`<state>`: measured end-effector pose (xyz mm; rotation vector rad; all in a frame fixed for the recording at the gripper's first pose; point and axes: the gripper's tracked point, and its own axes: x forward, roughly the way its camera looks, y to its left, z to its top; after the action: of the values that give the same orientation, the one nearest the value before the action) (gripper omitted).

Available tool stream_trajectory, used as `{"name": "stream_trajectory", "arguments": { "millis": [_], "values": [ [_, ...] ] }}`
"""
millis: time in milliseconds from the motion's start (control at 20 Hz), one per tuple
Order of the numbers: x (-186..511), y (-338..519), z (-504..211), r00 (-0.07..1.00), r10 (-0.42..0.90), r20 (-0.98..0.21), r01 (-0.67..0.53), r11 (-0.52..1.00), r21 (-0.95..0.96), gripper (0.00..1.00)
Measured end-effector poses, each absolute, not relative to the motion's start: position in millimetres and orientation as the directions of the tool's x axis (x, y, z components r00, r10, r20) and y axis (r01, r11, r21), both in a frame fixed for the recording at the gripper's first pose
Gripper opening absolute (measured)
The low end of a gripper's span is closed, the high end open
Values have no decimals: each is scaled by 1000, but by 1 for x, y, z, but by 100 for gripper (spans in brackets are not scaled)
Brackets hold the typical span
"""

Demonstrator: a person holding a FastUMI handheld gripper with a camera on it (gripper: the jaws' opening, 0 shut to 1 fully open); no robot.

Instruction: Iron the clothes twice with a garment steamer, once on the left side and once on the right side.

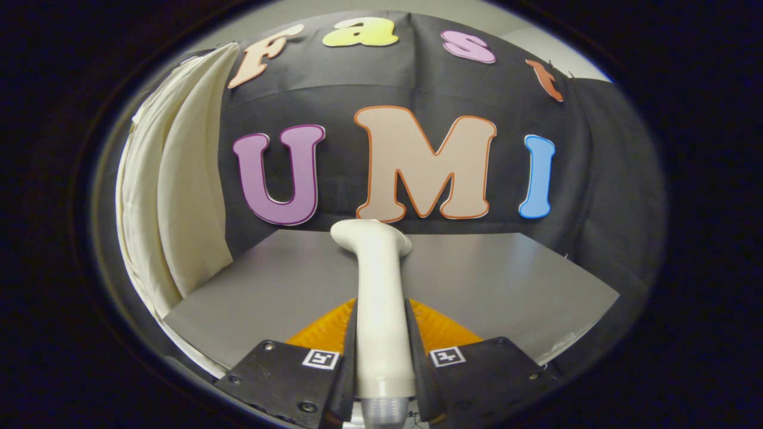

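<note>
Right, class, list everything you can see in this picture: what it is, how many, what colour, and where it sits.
Garment steamer: one, cream white, clamped between the two fingers, its head pointing ahead over the table.
Table: one, grey, beyond the fingers, running back to the booth wall.
Clothes: one pale cream piece, hanging at the left end of the table, against the wall.
Orange ribbed item: one, lying on the table just under and behind the steamer; what it is cannot be told.
Booth wall: black cloth, behind the table.
Tool: one, two fingers shut on the steamer's handle.
</note>
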<state>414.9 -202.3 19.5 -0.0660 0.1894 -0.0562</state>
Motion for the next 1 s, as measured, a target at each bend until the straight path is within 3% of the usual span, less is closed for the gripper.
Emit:
{"name": "stream_trajectory", "arguments": {
  "millis": [550, 1000],
  "values": [
    [356, -182, 52, 989, -42, -145, 46, 999, 26, 38],
    [252, -66, 131, 997, -76, -6, 76, 997, 17, 37]
  ]
}}
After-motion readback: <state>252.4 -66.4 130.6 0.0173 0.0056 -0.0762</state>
